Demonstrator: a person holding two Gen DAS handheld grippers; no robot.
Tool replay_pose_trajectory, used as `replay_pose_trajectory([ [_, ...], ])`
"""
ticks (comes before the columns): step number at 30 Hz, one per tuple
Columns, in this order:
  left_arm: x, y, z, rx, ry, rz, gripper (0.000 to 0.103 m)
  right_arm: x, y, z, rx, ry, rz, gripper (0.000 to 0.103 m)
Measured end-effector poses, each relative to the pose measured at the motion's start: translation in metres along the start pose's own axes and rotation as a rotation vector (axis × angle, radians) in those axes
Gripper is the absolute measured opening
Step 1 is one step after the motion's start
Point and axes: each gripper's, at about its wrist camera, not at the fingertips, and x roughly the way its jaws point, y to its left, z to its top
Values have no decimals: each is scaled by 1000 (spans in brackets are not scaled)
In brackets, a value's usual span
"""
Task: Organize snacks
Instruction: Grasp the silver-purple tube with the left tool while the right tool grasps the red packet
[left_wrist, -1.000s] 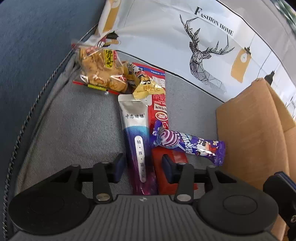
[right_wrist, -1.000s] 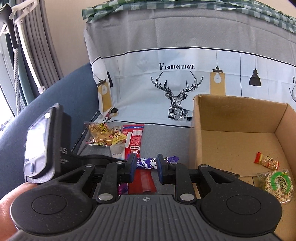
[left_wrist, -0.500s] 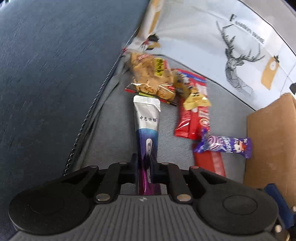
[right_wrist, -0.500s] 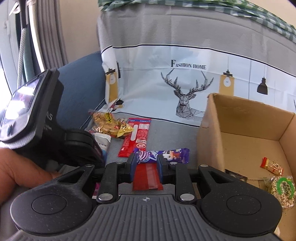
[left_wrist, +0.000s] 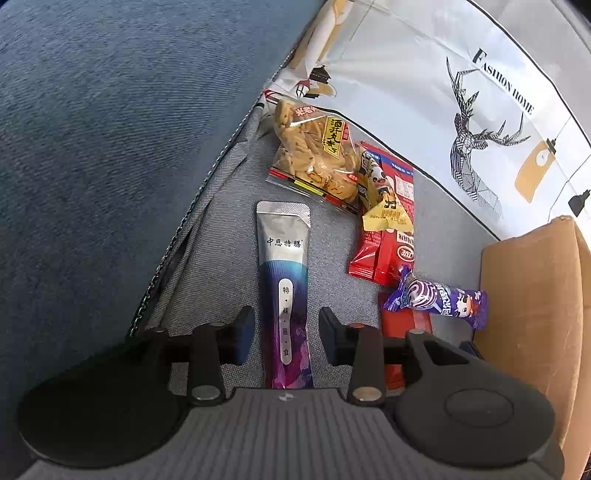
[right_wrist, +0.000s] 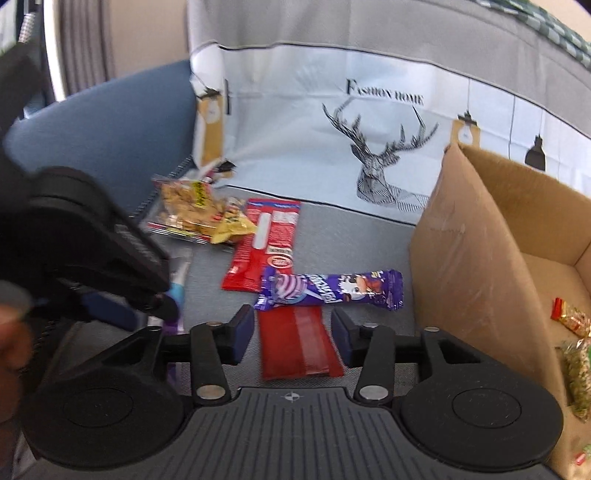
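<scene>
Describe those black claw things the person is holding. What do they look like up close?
Both look alike. The left gripper and right gripper have a grey ribbed body marked with a small crosshair, two round black discs at the sides, and black linkage arms with silver rivets. Their fingers end in dark blue pads. No cables or sleeves are visible.

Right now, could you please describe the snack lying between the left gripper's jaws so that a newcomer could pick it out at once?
Start at the cardboard box on the grey cushion and look towards the blue sofa arm, past the loose snacks. The long stick sachet lies alone there, between the open jaws of the left gripper. Unlike its red, purple and clear neighbours, it fades from silver to purple.
</scene>
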Motion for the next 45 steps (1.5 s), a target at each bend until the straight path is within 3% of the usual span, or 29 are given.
replay_pose_trajectory([
  [6,7,-3,-1,17,4,16,53,27,-6,-2,28,68,29,68],
  [11,14,-10,-4,63,0,37,57,39,-1,-8,8,103,58,70],
  [13,16,-14,-5,86,-5,47,58,39,0,-8,-6,96,61,66],
  [14,16,-15,-5,94,-7,51,58,37,1,-7,-16,87,69,50],
  [15,17,-17,-6,100,-10,56,58,36,3,-7,-31,84,74,46],
  [21,20,-22,-7,127,-17,66,58,19,5,-14,-60,107,114,43],
  [28,17,-16,-7,120,-10,52,58,-37,11,-26,-102,211,147,43],
  [32,18,-18,-9,134,-14,63,57,-59,11,-36,-129,203,120,43],
  [35,20,-24,-13,182,-21,91,57,-51,8,-45,-127,196,70,44],
  [39,22,-32,-17,266,-38,149,45,-30,5,-49,-107,224,48,46],
  [43,22,-38,-19,313,-45,162,26,-23,1,-48,-101,226,39,54],
  [45,21,-40,-21,329,-41,165,22,-21,-1,-48,-99,229,44,58],
])
